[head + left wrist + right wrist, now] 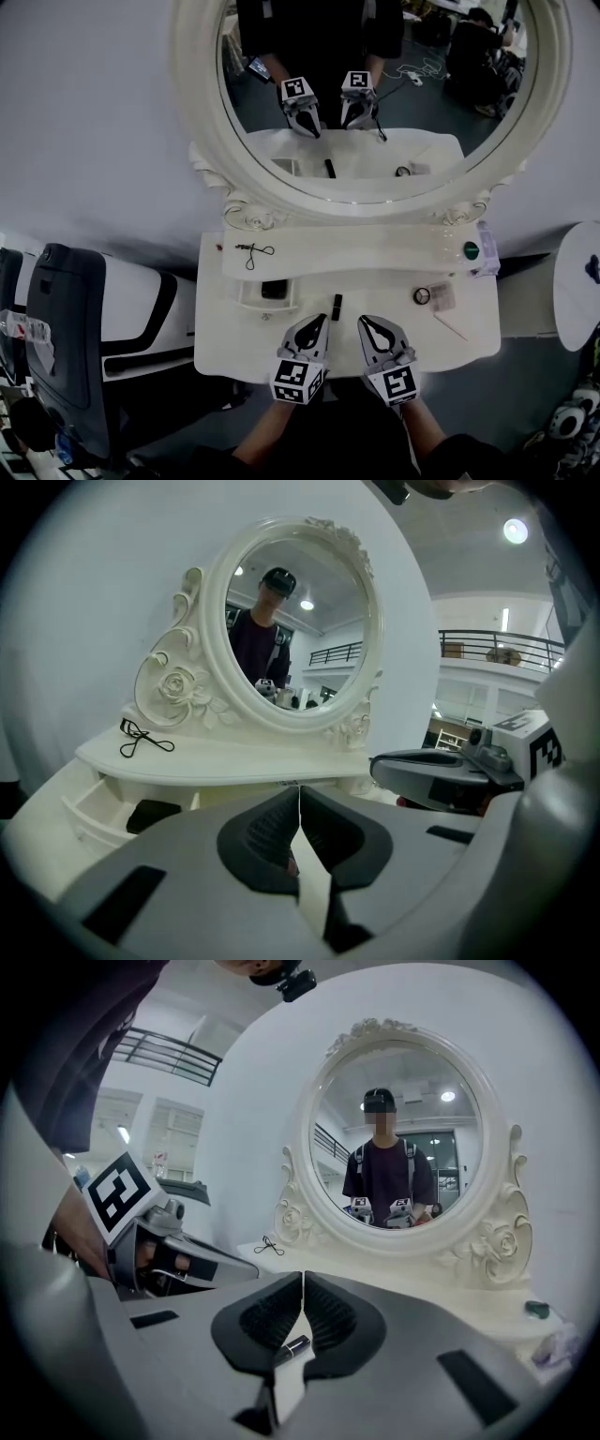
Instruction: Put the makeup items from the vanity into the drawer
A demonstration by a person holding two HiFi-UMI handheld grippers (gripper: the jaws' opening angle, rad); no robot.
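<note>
Both tools were held over the front of the white vanity surface (234, 347), side by side, close but not touching. The left hand-held gripper (317, 324) had its jaws pressed together with nothing between them. The right hand-held gripper (366, 325) was the same, closed and empty.

A black tube (336, 307) lay flat on the surface just ahead of the tips, between the two tools and touching neither. The right gripper view showed it low, under the closed jaws.

A small drawer (251, 302) stood open ahead and left of the left tool, with a black item (273, 289) inside. An eyelash curler (253, 251) lay on the raised shelf behind the drawer. A ring-shaped item (422, 295) and a clear packet (442, 297) lay right of the right tool, with a thin white stick (451, 326) nearer the front edge. A green-capped item (472, 250) sat at the shelf's right end.

The ornate oval mirror (441, 112) reflected the person and both tools. A dark chair (66, 347) stood left of the vanity, and the edge of a round white table (574, 291) showed to its right.
</note>
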